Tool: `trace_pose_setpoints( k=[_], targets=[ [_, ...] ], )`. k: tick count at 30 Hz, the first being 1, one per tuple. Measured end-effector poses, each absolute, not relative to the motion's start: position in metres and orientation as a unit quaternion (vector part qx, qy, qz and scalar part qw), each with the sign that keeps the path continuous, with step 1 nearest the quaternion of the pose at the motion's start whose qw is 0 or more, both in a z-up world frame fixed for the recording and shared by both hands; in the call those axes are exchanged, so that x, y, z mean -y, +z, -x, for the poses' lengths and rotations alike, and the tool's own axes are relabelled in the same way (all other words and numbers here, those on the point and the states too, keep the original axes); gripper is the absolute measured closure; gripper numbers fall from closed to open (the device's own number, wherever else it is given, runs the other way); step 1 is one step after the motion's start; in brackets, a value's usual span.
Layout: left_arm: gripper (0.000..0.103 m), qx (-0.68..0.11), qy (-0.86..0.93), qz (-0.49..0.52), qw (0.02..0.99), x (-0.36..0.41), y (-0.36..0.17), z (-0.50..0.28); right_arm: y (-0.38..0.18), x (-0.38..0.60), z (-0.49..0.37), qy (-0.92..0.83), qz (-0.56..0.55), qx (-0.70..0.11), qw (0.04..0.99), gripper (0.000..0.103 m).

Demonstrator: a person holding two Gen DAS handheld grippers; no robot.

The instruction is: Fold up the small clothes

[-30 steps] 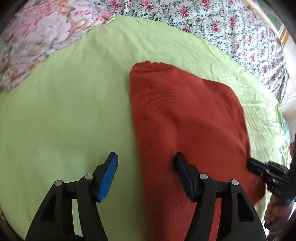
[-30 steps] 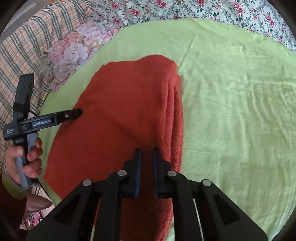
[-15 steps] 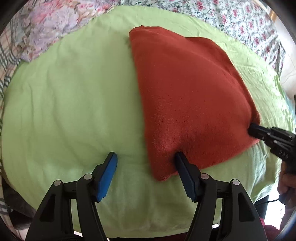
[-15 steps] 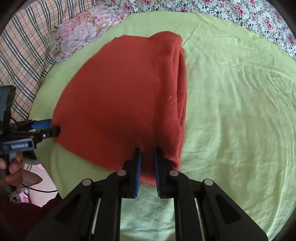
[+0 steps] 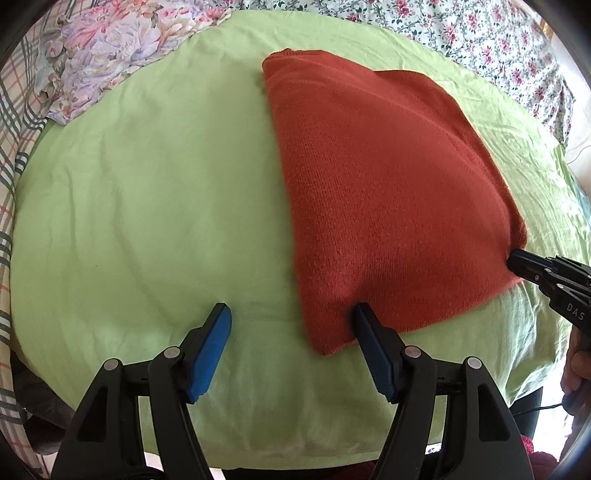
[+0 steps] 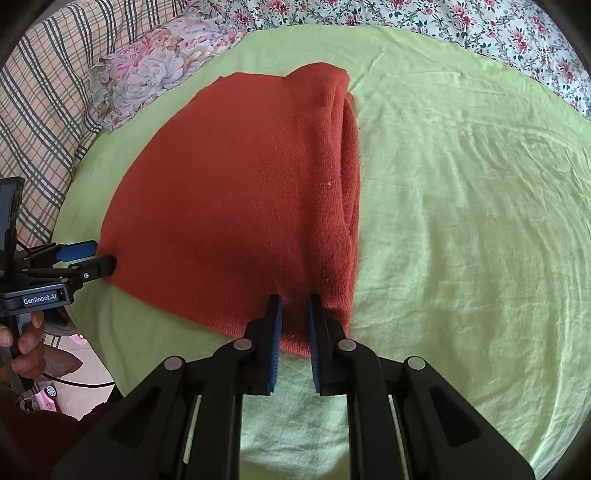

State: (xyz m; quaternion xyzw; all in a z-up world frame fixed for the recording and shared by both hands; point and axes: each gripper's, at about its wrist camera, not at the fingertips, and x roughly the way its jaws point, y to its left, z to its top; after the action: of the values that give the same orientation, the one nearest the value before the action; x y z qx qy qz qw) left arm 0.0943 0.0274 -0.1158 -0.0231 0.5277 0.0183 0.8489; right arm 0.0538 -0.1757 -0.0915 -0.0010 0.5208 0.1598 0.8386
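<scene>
A folded rust-red knit garment point(image 5: 380, 192) lies flat on a light green sheet point(image 5: 147, 192). My left gripper point(image 5: 291, 317) is open at the garment's near left corner, its right finger touching the hem. In the right wrist view the garment point(image 6: 240, 192) shows its folded layers along the right edge. My right gripper point(image 6: 294, 306) has its fingers a narrow gap apart around the near hem; the cloth between them looks loose. The left gripper also shows in the right wrist view point(image 6: 99, 258), and the right gripper in the left wrist view point(image 5: 517, 262).
The green sheet point(image 6: 461, 221) covers a bed. A floral pillow point(image 5: 110, 51) and plaid cloth point(image 6: 40, 96) lie at the far left; floral bedding point(image 5: 461, 33) runs along the back. The bed's near edge point(image 5: 295, 454) is just below the grippers.
Both grippers have drawn back toward the near bed edge, from over the garment to its near hem. The right gripper's fingers have parted slightly. The left gripper stayed open.
</scene>
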Motion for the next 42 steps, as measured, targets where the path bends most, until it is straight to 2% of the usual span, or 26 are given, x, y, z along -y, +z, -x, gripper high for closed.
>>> trace_pose_setpoints(
  k=[8, 16, 23, 35, 42],
  targets=[
    [0.031, -0.532, 0.024, 0.016, 0.846, -0.031, -0.116, -0.085, -0.09, 0.175, -0.046, 0.152, -0.004, -0.523, 0.839, 0.088],
    [0.033, -0.537, 0.05, -0.024, 0.842, -0.025, -0.109, -0.066, -0.079, 0.179, -0.03, 0.147, -0.019, -0.521, 0.841, 0.088],
    [0.033, -0.531, 0.067, -0.021, 0.845, -0.032, -0.098, -0.054, -0.074, 0.179, -0.018, 0.149, -0.016, -0.524, 0.838, 0.072],
    [0.032, -0.515, 0.061, -0.015, 0.855, -0.023, -0.088, -0.074, -0.056, 0.182, -0.038, 0.146, -0.028, -0.502, 0.852, 0.071],
    [0.027, -0.498, 0.067, -0.014, 0.865, -0.022, -0.078, -0.094, -0.044, 0.179, -0.066, 0.151, -0.025, -0.485, 0.861, 0.062]
  ],
)
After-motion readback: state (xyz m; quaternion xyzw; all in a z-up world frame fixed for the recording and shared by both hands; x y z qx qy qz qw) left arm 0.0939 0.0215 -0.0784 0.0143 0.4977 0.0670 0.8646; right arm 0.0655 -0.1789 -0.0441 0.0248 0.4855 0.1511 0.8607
